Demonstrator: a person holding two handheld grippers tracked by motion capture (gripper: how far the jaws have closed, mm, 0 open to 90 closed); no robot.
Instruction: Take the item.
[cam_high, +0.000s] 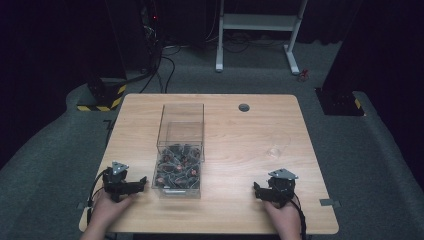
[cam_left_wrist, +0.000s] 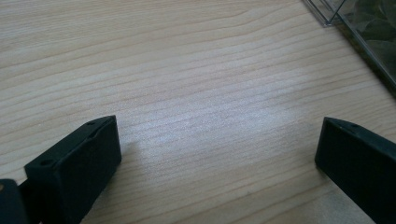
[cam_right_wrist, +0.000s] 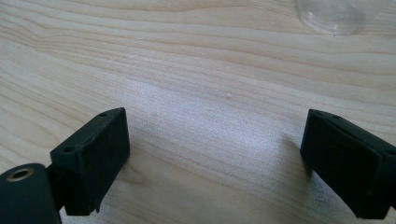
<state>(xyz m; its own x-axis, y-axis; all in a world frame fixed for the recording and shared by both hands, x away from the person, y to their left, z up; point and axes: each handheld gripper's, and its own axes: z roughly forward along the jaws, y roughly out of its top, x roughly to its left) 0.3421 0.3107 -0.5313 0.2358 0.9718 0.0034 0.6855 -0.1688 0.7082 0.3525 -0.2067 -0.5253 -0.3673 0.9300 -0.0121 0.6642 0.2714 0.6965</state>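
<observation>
Both grippers, left gripper (cam_left_wrist: 217, 147) and right gripper (cam_right_wrist: 215, 154), gape empty; high view shows clear box (cam_high: 180, 150).

A wooden table (cam_high: 235, 200) is carrying a clear box (cam_high: 181, 150) of dark parts and a small clear cup (cam_high: 275, 150).

Close view along the left gripper (cam_left_wrist: 217, 154), looking down at a pale wooden table (cam_left_wrist: 187, 70) with fine grain lines running across. Two black jaws rise from the bottom, one at the lower left and one at the lower right, standing wide apart with bare wood between them. At the top right corner sits the edge of a clear plastic box (cam_left_wrist: 348, 21), its dark contents too blurred to identify, perhaps small tangled items.
</observation>
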